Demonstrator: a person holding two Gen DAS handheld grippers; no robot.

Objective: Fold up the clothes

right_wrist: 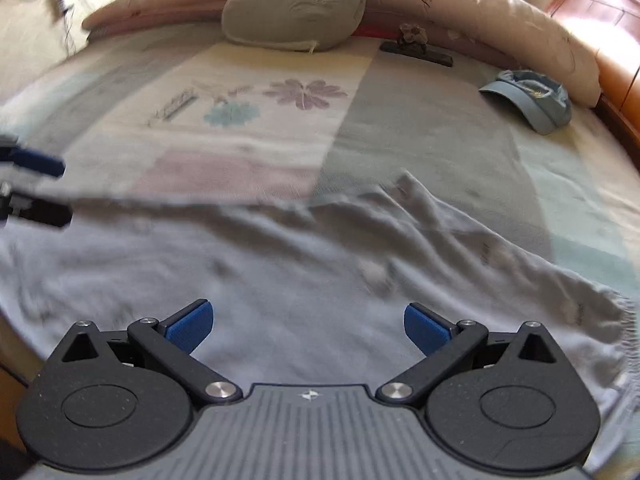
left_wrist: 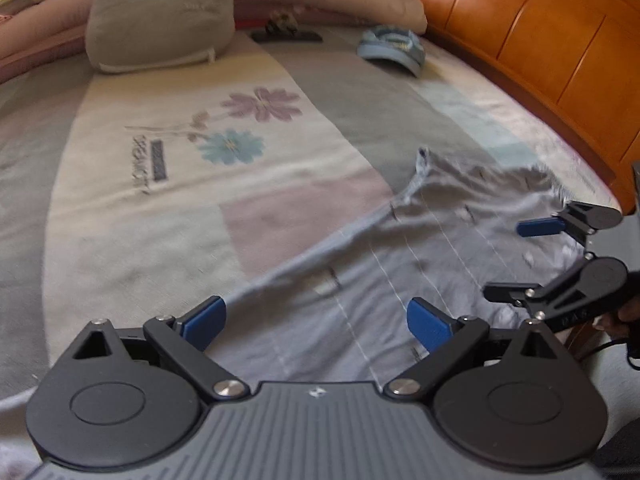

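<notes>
A: Where is the garment lying?

B: The pale blue-grey garment (right_wrist: 280,264) is lying spread across the near part of the bed (right_wrist: 420,152), on the patchwork bedspread, rumpled along its far edge. In the left wrist view it is showing thin light stripes and one corner is sticking up into a point.

A: What are the claws doing?

B: The left claw (left_wrist: 316,322) is hovering over the garment's near left part with its blue pads standing wide apart, nothing between them. The right claw (right_wrist: 308,322) is sitting the same way over the cloth, fingers spread and gripping nothing. From the left camera, the right claw is showing at the right edge over the garment, with a bit of the person's hand (left_wrist: 624,312) gripping it.

A: Anything else lying on the bed?

B: A grey cat-face cushion (right_wrist: 296,4) is leaning against the long pink pillow (right_wrist: 500,12) at the far side. A light blue cap (right_wrist: 532,100) is resting well apart from the garment, near the wooden headboard (left_wrist: 540,36). A dark flat object (right_wrist: 416,54) is lying between cushion and cap; what it is, I cannot tell.
</notes>
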